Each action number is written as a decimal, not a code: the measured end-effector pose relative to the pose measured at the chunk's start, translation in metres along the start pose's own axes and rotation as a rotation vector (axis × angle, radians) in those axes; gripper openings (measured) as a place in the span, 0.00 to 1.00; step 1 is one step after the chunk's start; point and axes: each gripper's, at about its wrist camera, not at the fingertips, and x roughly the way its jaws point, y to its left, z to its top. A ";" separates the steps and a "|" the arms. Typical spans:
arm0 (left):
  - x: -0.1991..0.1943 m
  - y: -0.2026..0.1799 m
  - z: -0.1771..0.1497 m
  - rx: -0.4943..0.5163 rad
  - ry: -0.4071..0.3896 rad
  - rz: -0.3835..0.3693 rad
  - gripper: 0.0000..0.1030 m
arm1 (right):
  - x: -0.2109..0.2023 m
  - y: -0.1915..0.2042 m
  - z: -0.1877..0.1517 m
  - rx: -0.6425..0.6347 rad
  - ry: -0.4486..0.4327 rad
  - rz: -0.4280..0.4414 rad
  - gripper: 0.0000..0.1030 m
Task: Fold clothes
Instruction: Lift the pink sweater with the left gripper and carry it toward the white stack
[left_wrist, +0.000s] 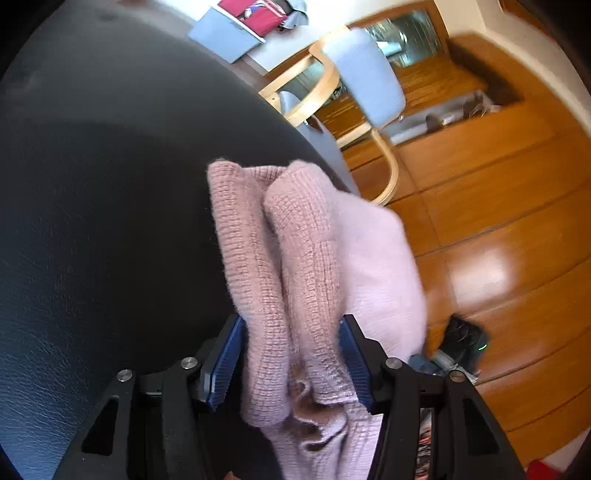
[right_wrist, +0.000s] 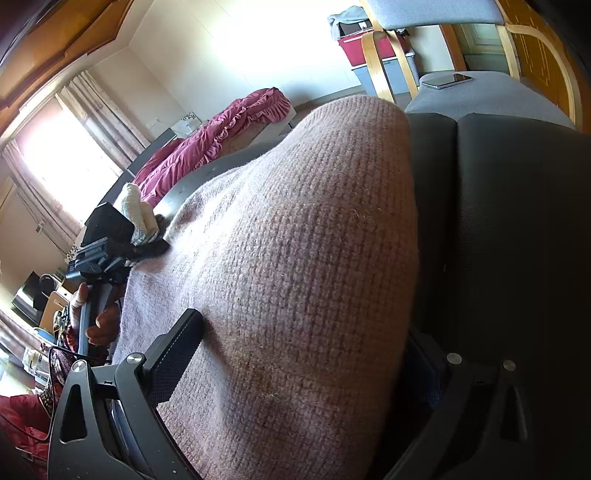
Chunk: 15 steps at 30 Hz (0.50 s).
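Observation:
A pink knitted sweater (left_wrist: 295, 258) is bunched between the blue pads of my left gripper (left_wrist: 293, 354), which is shut on it and holds it over the black leather surface (left_wrist: 92, 221). In the right wrist view the same sweater (right_wrist: 295, 258) fills the frame. My right gripper (right_wrist: 306, 365) is shut on a thick fold of it. Its left finger (right_wrist: 173, 354) shows, and the right one is mostly in shadow. The left gripper (right_wrist: 147, 243) also shows at the far left, held by a hand, gripping the sweater's other edge.
A wooden chair with a grey cushion (left_wrist: 365, 74) stands beyond the black surface over the wooden floor (left_wrist: 498, 221). A phone (right_wrist: 447, 80) lies on a grey seat. A magenta blanket (right_wrist: 221, 136) lies on a bed at the back. A red storage box (right_wrist: 354, 48) stands by the wall.

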 end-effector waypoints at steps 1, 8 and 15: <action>0.001 -0.002 -0.002 0.017 0.002 0.025 0.54 | -0.001 0.000 0.000 -0.001 0.001 -0.001 0.97; 0.006 -0.008 -0.017 0.078 -0.080 0.063 0.57 | 0.002 0.006 0.003 0.020 -0.016 -0.033 0.97; -0.002 -0.021 -0.024 0.137 -0.167 0.120 0.28 | 0.000 0.019 0.002 -0.012 -0.045 -0.102 0.52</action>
